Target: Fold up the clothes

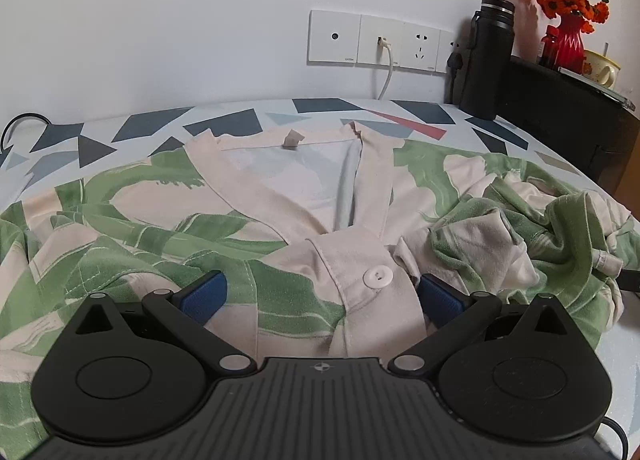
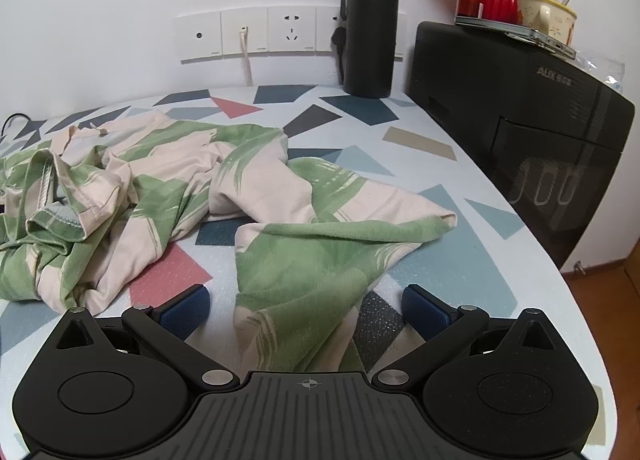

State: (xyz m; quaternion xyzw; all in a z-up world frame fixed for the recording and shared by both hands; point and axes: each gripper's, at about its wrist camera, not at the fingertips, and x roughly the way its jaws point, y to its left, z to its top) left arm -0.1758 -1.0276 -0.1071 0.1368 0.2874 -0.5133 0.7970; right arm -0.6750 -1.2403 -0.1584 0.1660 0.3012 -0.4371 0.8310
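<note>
The green and cream shirt (image 1: 224,216) lies crumpled on the patterned table (image 2: 460,228), its collar at the far side, while the left gripper (image 1: 320,294) and right gripper (image 2: 306,306) hover over it, both jaws spread wide, pinching nothing.

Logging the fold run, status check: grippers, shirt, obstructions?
Left gripper open over button placket. Right gripper open astride a loose end. Shirt crumpled, unfolded. Bottle stands clear at the back.
</note>
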